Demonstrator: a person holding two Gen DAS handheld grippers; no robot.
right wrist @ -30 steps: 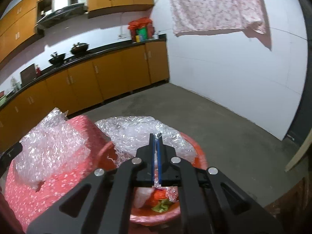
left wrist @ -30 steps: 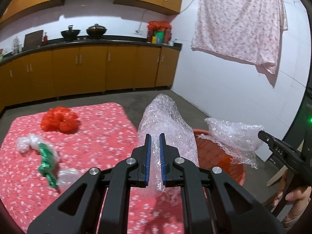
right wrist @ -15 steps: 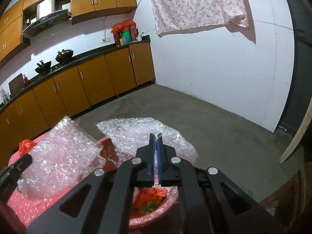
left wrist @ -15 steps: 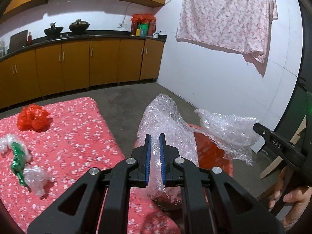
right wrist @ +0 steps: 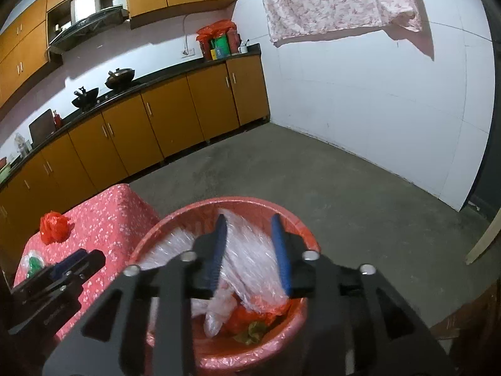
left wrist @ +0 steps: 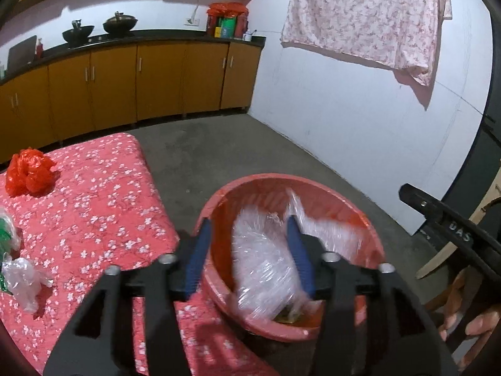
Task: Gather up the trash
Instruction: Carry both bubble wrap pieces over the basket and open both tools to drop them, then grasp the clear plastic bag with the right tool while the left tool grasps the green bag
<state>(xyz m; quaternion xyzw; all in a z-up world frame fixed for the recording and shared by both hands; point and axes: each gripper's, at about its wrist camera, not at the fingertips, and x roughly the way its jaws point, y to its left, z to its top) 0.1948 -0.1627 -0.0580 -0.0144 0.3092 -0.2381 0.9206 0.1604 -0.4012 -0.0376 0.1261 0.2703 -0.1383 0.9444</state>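
Both jaws just opened, left gripper point(left wrist: 247, 233) and right gripper point(right wrist: 250, 232) apart over blurred bubble wrap point(left wrist: 266, 269) in red bin point(left wrist: 353, 210), bin bottom mostly hidden.

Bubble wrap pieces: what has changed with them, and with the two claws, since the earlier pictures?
Both claws have just opened: the left claw and right claw let go, and both bubble wrap pieces dropped into the red bin. The red bag and other scraps on the floral cloth stayed put.
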